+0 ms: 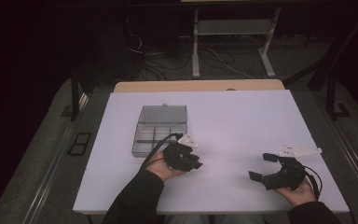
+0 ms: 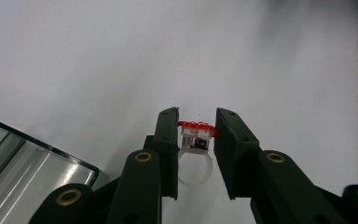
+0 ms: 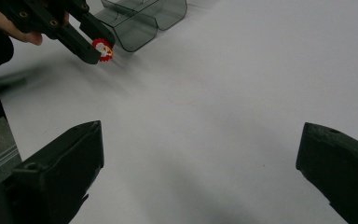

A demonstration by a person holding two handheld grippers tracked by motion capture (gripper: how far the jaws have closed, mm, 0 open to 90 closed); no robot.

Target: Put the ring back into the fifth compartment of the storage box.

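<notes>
Ring (image 2: pixel 195 156) with a red-rimmed top was clamped between the jaws of the left gripper (image 2: pixel 196 122), held low over the white table (image 1: pixel 242 121) beside the clear compartment box (image 1: pixel 161 128). Right gripper (image 1: pixel 262 167) was held palm-up, jaws spread wide.

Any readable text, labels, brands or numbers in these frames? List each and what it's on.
None readable.
Ring with red-rimmed top, clamped in the left hand-held gripper: a small picture on its face, no legible lettering.
Clear compartment box: no label visible.
White table sheet: blank.
Right hand-held gripper, jaws open: no markings legible.
</notes>
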